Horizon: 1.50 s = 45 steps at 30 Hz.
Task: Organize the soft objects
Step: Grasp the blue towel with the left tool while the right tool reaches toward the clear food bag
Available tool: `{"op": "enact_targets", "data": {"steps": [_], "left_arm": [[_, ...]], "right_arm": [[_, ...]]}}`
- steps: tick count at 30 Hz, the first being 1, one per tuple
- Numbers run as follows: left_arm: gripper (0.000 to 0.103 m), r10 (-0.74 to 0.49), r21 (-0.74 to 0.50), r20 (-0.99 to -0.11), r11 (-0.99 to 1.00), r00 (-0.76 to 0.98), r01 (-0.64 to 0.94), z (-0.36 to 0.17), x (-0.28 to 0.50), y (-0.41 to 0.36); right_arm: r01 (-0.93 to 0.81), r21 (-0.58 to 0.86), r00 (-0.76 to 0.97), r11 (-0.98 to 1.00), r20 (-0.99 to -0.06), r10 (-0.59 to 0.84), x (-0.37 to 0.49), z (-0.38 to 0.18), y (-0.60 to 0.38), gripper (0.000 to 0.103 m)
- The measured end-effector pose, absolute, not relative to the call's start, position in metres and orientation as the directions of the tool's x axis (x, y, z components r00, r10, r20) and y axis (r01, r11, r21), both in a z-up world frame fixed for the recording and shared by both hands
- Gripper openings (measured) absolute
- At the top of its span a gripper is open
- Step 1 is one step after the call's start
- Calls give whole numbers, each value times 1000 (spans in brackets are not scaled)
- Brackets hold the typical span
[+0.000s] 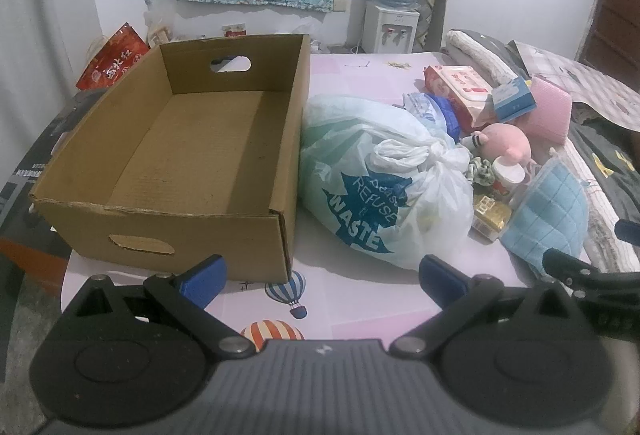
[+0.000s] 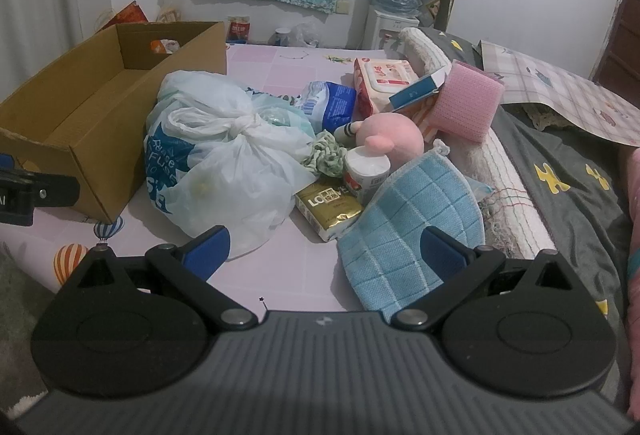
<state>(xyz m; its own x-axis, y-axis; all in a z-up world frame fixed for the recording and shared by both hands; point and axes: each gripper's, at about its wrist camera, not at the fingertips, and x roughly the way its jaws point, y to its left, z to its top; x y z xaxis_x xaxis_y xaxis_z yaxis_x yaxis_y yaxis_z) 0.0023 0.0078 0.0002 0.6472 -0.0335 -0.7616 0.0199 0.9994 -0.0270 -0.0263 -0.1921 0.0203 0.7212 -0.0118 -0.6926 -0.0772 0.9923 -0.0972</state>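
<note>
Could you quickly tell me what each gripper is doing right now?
Left gripper: open, holding nothing.
Right gripper: open, holding nothing.

A pink table (image 1: pixel 352 299) printed with hot-air balloons carried a box and a heap of soft things.

An open cardboard box (image 1: pixel 192 139) sat on its left part, with a knotted white plastic bag (image 1: pixel 376 179) touching the box's right wall. Right of the bag lay a gold packet (image 2: pixel 332 209), a blue quilted cloth (image 2: pixel 412 231), a pink plush toy (image 2: pixel 390 137), a pack of wet wipes (image 2: pixel 384 77) and a pink sponge block (image 2: pixel 470 101), crowded together, some overlapping.
</note>
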Motion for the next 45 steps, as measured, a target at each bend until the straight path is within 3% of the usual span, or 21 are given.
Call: {"op": "enact_targets", "data": {"steps": [12,23,32,37,42,45], "left_arm": [[103,-114,14,-710,984,695,176,2,-4,-35],[102,-300,21,-699,899,649,438,-14,4,-115],[100,-469,-14,-648,795,600,607,-21,16,-161],[99,-479,43,-668,739,569,672,-32,34,-197],[92,-461,77,-714,695,526,715,-52,52,-227],[89,-434,109,-734,684,523,721,-65,62,-241]], "right_arm": [[35,0,726,999,-687,-26,-42,6,-252,102],[198,152,774,968,-630,-59,-61,-9,-332,102],[208,312,808,927,-589,16,-44,-19,-365,100],[207,401,812,892,-579,72,-31,-29,-382,85],[207,469,792,859,-596,134,-12,-44,-397,52],[214,479,782,851,-606,144,-2,-51,-404,49]]}}
